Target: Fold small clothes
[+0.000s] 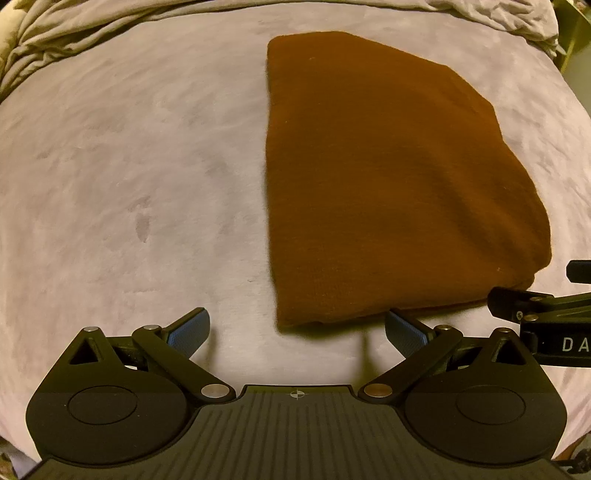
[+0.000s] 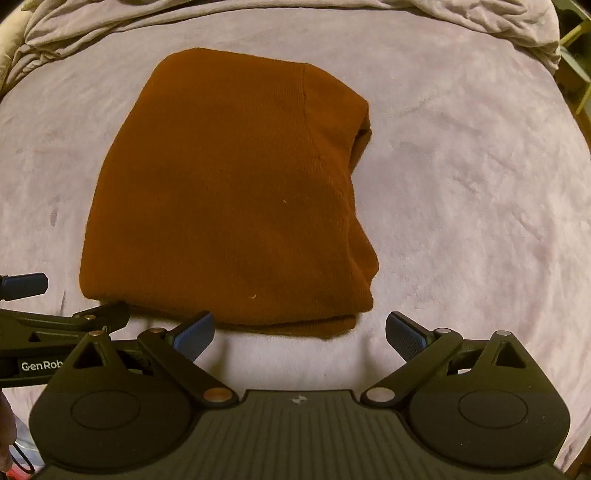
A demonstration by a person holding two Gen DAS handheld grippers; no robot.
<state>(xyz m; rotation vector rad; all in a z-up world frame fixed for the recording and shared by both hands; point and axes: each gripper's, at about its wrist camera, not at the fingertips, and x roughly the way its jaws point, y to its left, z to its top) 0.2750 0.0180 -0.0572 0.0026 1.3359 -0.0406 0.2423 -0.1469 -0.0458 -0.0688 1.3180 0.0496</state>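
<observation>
the brown garment (image 1: 388, 177) lies folded flat on the bed (image 1: 129, 166), which is covered by a pale lilac blanket. the left gripper (image 1: 297, 332) hangs just short of the garment's near edge, its jaws spread wide and holding nothing; the garment sits ahead of them and off toward the right jaw, with bare blanket ahead of the left jaw. the right gripper (image 2: 300, 334) is also at the near edge, jaws wide apart and empty, and the garment (image 2: 229, 192) lies straight ahead and toward its left jaw, the stacked folded layers showing along the garment's right side. the near hem lies just beyond the blue pads (image 2: 194, 334) of that gripper; whether it touches them cannot be told. each gripper shows at the edge of the other's view, side by side and near one another. crumpled bedding (image 2: 480, 22) is bunched along the far side of the bed, well beyond the garment.
</observation>
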